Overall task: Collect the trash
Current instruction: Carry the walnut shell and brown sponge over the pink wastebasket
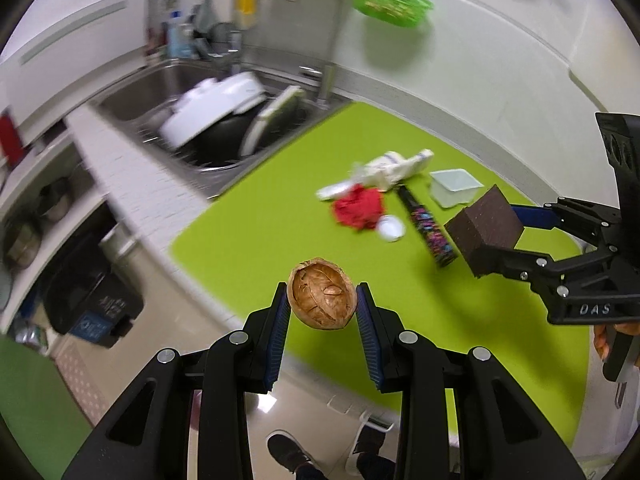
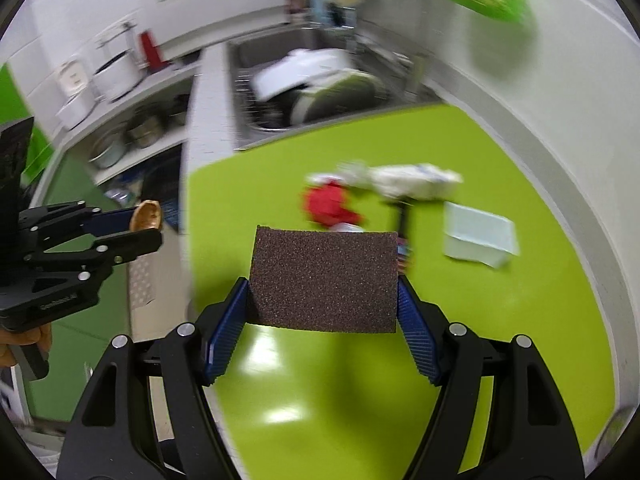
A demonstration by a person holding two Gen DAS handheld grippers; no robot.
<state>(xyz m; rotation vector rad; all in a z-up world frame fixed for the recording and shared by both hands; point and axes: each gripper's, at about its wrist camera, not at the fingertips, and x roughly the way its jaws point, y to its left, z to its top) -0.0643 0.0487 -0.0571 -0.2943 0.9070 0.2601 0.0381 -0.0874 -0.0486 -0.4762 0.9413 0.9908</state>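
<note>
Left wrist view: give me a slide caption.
Left gripper holds a walnut shell half above the green mat; right gripper carries a brown block.

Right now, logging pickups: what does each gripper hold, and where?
Left gripper: walnut shell, pinched at its two sides. Right gripper: brown block, clamped across its two ends.

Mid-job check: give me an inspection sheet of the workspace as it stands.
Surface: green counter mat, sink beside it.
Job's things: walnut shell and brown sponge block both lifted; red wrapper, white crumpled packaging, clear plastic tub, dark printed stick pack, small white lid lie on the mat.
Clutter: dishes in sink; green basket on the ledge.
Grippers: left hand-held gripper clamps the shell; right hand-held gripper clamps the block.
Cables: nothing seen.
Surroundings: black bin on floor, person's shoes.
</note>
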